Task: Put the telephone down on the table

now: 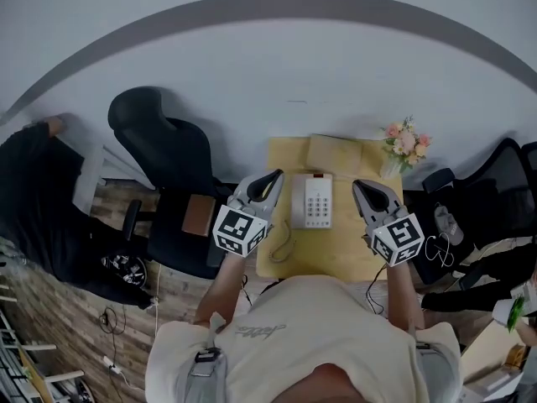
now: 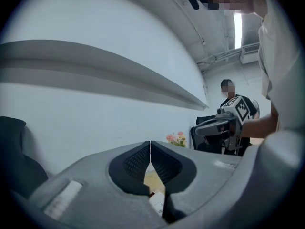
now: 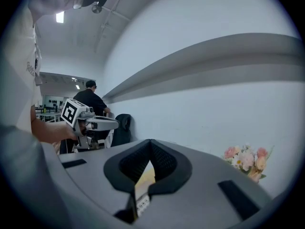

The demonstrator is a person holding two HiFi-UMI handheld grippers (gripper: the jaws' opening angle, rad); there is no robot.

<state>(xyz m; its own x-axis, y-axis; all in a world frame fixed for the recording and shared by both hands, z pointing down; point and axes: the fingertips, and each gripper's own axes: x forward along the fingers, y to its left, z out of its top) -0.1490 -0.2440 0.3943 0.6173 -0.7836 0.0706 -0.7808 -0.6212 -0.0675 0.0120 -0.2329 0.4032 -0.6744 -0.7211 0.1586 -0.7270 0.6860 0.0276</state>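
Note:
A white telephone (image 1: 317,200) with a keypad lies flat on the small yellow table (image 1: 285,259), its curly cord (image 1: 282,240) trailing off to the left. My left gripper (image 1: 273,177) hovers to the left of the phone, shut and holding nothing. My right gripper (image 1: 362,186) hovers to the right of the phone, also shut and empty. In the left gripper view the jaws (image 2: 150,149) meet at the tips, and a sliver of the phone (image 2: 157,202) shows below them. The right gripper view has its jaws (image 3: 150,147) closed, with the keypad (image 3: 142,202) glimpsed underneath.
A tan box (image 1: 332,153) lies at the table's back edge. A vase of pink flowers (image 1: 404,145) stands at the back right corner. A black office chair (image 1: 164,154) is to the left, another chair (image 1: 495,183) to the right. People stand at both sides of the room.

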